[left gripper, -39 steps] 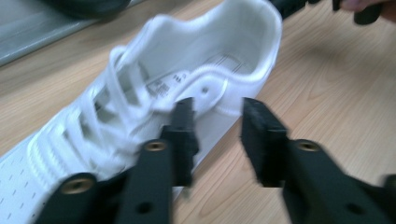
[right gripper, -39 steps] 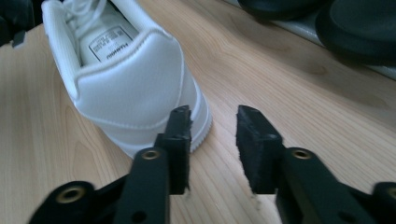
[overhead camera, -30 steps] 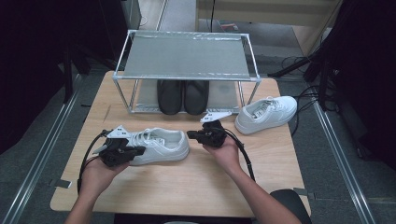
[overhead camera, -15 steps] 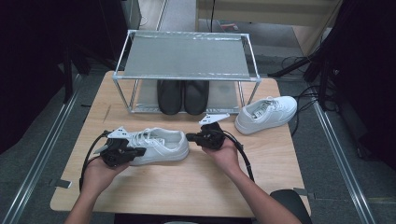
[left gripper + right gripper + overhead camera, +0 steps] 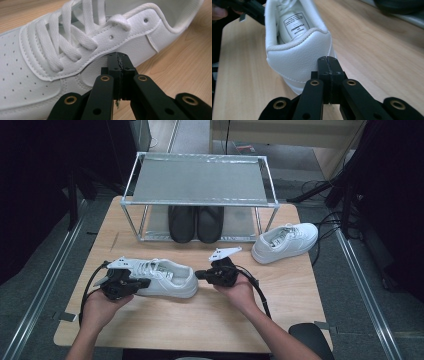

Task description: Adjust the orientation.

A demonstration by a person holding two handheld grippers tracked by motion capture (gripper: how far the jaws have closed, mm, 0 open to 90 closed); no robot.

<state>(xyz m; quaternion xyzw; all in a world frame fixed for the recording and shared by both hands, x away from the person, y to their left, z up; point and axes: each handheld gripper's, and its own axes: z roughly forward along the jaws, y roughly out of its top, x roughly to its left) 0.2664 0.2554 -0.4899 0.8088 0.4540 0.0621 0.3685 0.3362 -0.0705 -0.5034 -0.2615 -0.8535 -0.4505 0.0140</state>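
Tongs on both sides are pressed together, pinching nothing: we are holding our left tongs [image 5: 117,58] at the white sneaker's [image 5: 165,277] side, our right tongs [image 5: 328,62] against its heel, on the tabletop [image 5: 210,320].

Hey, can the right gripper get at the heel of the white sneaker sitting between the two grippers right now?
Probably yes. The right gripper sits right at the heel of the near white sneaker, with nothing between them. Its jaws are closed, though, so it would have to open before it could grasp the heel.
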